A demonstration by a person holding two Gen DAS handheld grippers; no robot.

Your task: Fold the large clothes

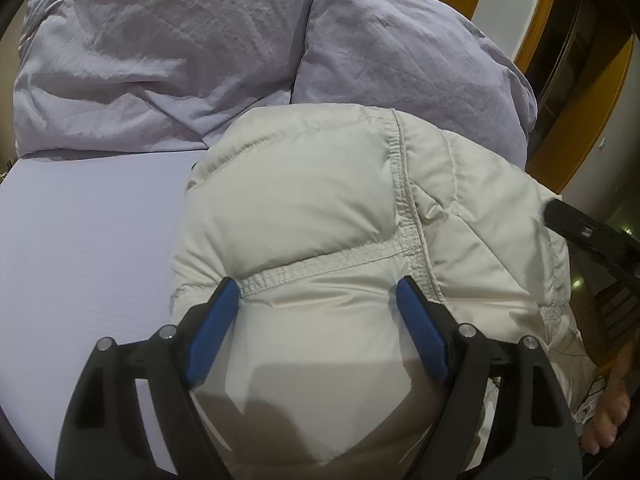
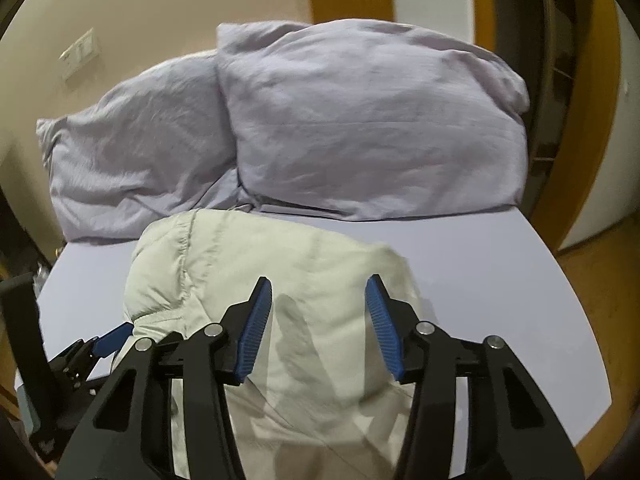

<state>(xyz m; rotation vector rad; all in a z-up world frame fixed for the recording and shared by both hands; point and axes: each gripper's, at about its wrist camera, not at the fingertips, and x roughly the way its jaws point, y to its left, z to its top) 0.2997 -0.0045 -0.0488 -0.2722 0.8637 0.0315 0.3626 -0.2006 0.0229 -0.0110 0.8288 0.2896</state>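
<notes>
A cream puffy jacket (image 1: 320, 208) lies bunched on the lilac bed sheet (image 1: 80, 240). My left gripper (image 1: 318, 292) is open, its blue pads on either side of a stitched seam of the jacket, low over it. In the right wrist view the jacket (image 2: 280, 264) lies below my right gripper (image 2: 318, 292), which is open and hovers above the cloth. The left gripper's blue fingertip (image 2: 114, 336) shows at the jacket's left edge. The right gripper's black body (image 1: 592, 236) shows at the right in the left wrist view.
Two lilac pillows (image 2: 360, 128) (image 2: 136, 168) lie at the head of the bed against a beige wall. A wooden door frame (image 2: 580, 160) and wooden floor are to the right. A wooden chair (image 1: 616, 312) stands by the bed's right side.
</notes>
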